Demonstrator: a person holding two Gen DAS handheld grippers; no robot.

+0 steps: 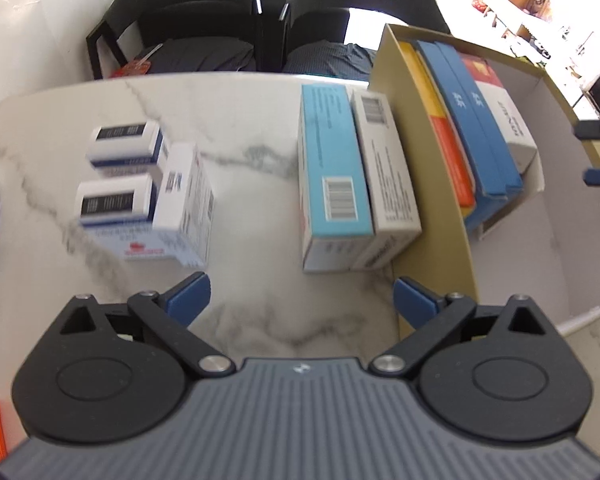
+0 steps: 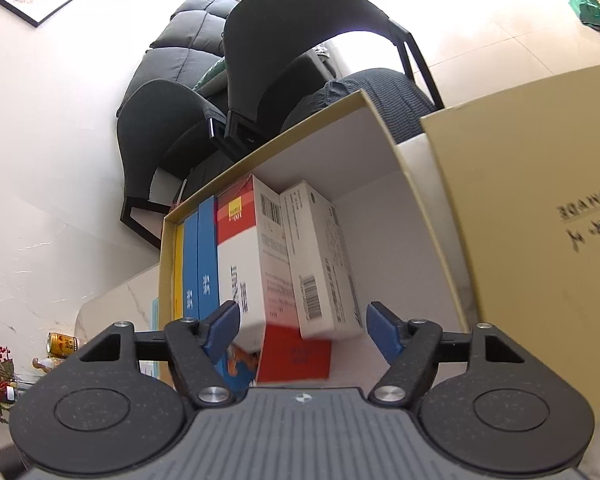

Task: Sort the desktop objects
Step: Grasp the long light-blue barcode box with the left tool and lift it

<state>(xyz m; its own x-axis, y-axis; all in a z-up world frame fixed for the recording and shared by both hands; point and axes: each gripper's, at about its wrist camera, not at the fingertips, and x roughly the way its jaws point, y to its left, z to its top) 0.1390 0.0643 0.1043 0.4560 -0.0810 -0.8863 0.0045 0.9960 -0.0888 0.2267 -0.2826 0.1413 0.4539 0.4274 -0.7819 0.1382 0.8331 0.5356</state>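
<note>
A: Your left gripper (image 1: 302, 298) hangs spread, nothing between its jaws, over bare tabletop (image 1: 240, 136). Just beyond: pale-blue carton (image 1: 334, 172) and white carton (image 1: 388, 176), touching, beside the gold box (image 1: 428, 184).

B: Your right gripper (image 2: 302, 330) is spread too, pinching nothing, above cartons filed in the gold box.

A: Between placements, I judge. Next: straddle the pale-blue carton, square.

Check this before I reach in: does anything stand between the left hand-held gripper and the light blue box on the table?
Nothing visible does. Only bare marble table lies between the open left hand-held gripper and the light blue box.
</note>
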